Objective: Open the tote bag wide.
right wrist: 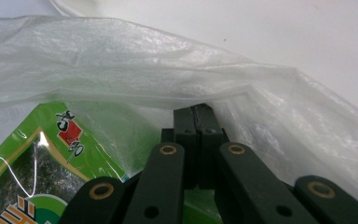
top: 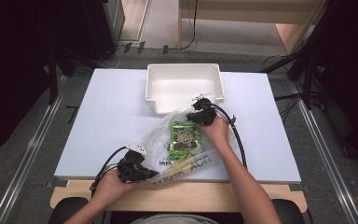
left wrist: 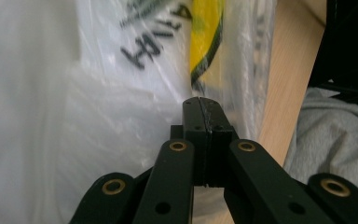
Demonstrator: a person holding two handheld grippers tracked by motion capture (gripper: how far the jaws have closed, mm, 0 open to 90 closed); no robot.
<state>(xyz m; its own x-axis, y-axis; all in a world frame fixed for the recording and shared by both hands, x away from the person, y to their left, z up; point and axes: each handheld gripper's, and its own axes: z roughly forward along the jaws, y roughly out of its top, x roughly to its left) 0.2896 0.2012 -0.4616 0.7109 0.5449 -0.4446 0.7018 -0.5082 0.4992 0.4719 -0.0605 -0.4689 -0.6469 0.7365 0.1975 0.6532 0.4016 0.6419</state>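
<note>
A clear plastic bag [top: 161,140] with black and yellow print lies on the white table, and a green snack packet [top: 185,135] is inside it. My left gripper [top: 152,176] is shut on the bag's near corner at the table's front edge. In the left gripper view its jaws meet on the film [left wrist: 121,93]. My right gripper [top: 195,112] is shut on the bag's far edge, just in front of the bin. In the right gripper view the film [right wrist: 121,70] arches over the closed jaws, and the green packet [right wrist: 37,158] lies low at the left.
An empty white bin [top: 184,86] stands at the back centre of the white table [top: 112,116]. A wooden ledge [left wrist: 289,84] runs along the table's near side, with the person's grey clothing [left wrist: 335,140] beyond it. Dark stands and cables flank the table.
</note>
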